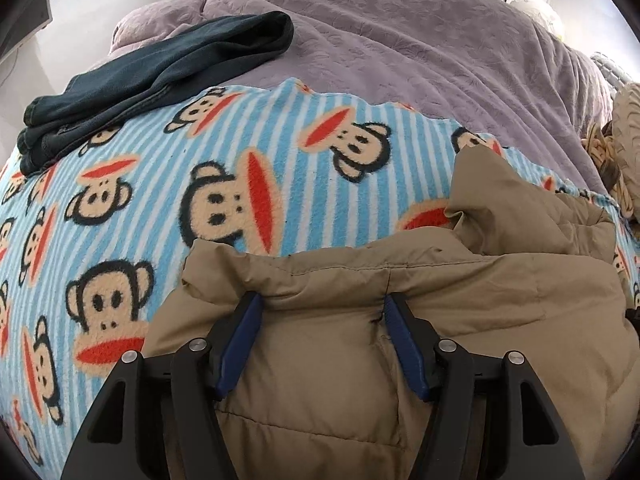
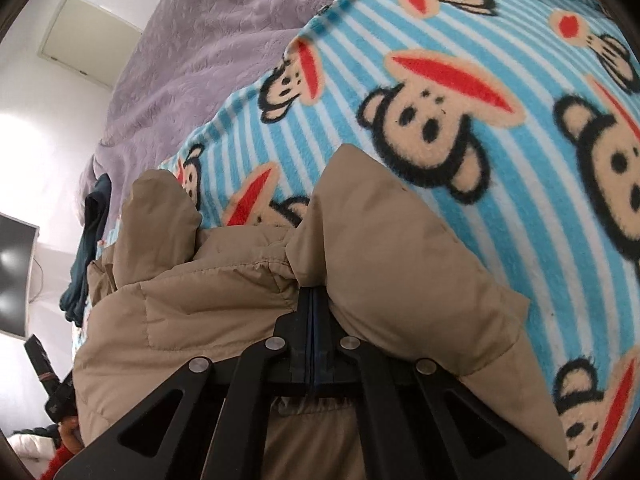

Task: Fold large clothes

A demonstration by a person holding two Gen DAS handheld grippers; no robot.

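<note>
Bunching between both jaws — tan jacket (image 1: 460, 296)

Beyond the tan jacket (image 1: 400, 344) I've got open monkey blanket (image 1: 224, 184) ahead and to its left. Far left of the jacket a dark folded garment (image 1: 160, 68) blocks the way; to its right, a beige knit heap (image 1: 620, 140) crowds the edge.
</note>
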